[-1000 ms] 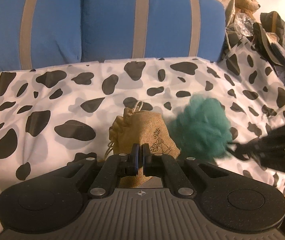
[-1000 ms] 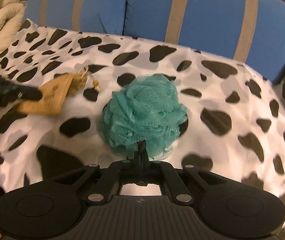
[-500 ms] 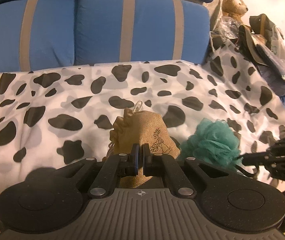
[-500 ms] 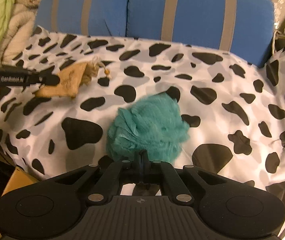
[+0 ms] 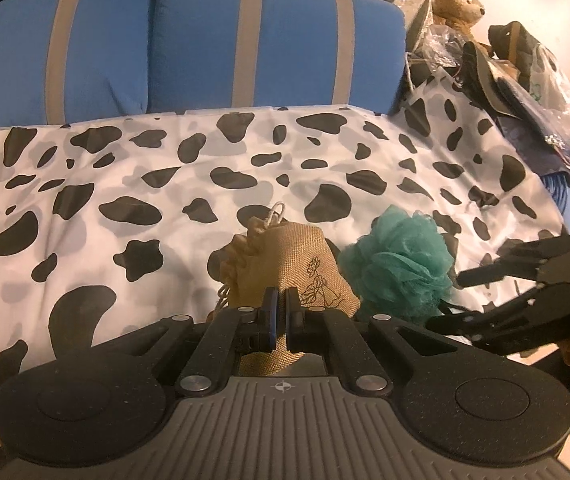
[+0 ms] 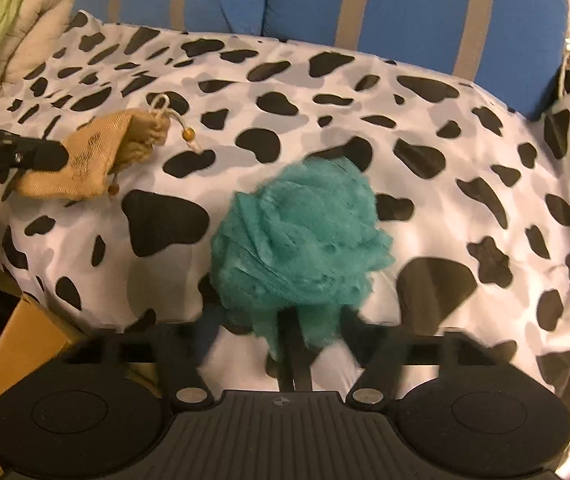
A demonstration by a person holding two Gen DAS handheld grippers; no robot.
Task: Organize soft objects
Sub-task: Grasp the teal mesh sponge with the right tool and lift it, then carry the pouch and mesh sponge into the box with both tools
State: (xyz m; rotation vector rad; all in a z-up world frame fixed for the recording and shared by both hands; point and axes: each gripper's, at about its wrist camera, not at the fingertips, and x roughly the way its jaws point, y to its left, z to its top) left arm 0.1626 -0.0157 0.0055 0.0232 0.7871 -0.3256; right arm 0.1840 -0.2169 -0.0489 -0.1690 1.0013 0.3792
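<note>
Left gripper: jaws pinched tight on the near edge of the burlap pouch. Pouch fans out toward 12 o'clock from the fingertips; drawstring loop at its far end, flower print on its right face

Right gripper: jaws have just been opening and stand wide, blurred in the right wrist view. Teal mesh pouf sits between them and just beyond, toward 12 o'clock; its dark cord hangs down the middle to 6 o'clock. Pads do not press on it. From the left wrist view the right gripper's fingers come in from 3 o'clock, one above and one below, spread, tips just beside the pouf

Pouf and pouch lie close together: pouf at 2 o'clock of the left gripper, pouch at 10 o'clock of the right. Both over the cow-print sheet

Farther out, 12 o'clock: blue cushions with tan stripes. At 1 o'clock in the left view, a teddy bear above a heap of bags. At 8 o'clock in the right view, a cardboard box off the sheet's edge
</note>
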